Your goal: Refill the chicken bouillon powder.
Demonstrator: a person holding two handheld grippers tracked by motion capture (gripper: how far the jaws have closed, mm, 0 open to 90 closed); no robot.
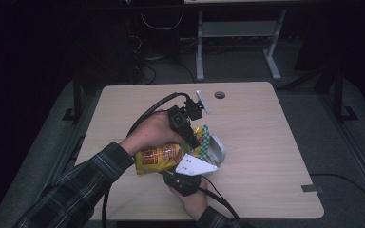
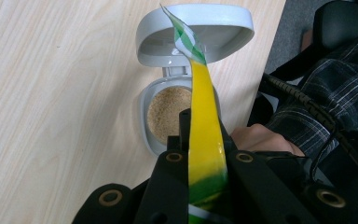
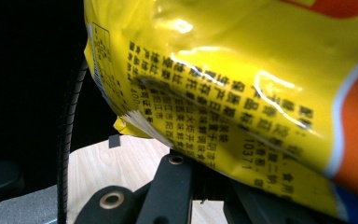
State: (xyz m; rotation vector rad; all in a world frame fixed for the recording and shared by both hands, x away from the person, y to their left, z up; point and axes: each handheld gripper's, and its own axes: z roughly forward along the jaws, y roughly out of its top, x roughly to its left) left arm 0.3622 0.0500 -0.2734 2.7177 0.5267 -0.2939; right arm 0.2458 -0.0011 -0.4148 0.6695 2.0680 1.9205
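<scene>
Snack bag (image 1: 164,156) held over an open grey container (image 1: 217,151), clamped at both ends.

The yellow bag is held above the near middle of the table (image 1: 266,142); in the left gripper view its top edge (image 2: 205,126) runs over the container's bowl (image 2: 165,114), which holds a tan granular fill, with the hinged lid (image 2: 196,35) raised behind. The left gripper (image 1: 190,137) is seen closed tight on the bag's top seal, the right gripper (image 1: 183,178) closed tight on its lower part (image 3: 242,93). Judged risks: a hard opposing pull could burst the seal and scatter the contents; a downward swing could knock the lid. The left hand (image 1: 154,135) is angled down from above; the right hand (image 1: 192,199) is positioned below, near the table edge.
</scene>
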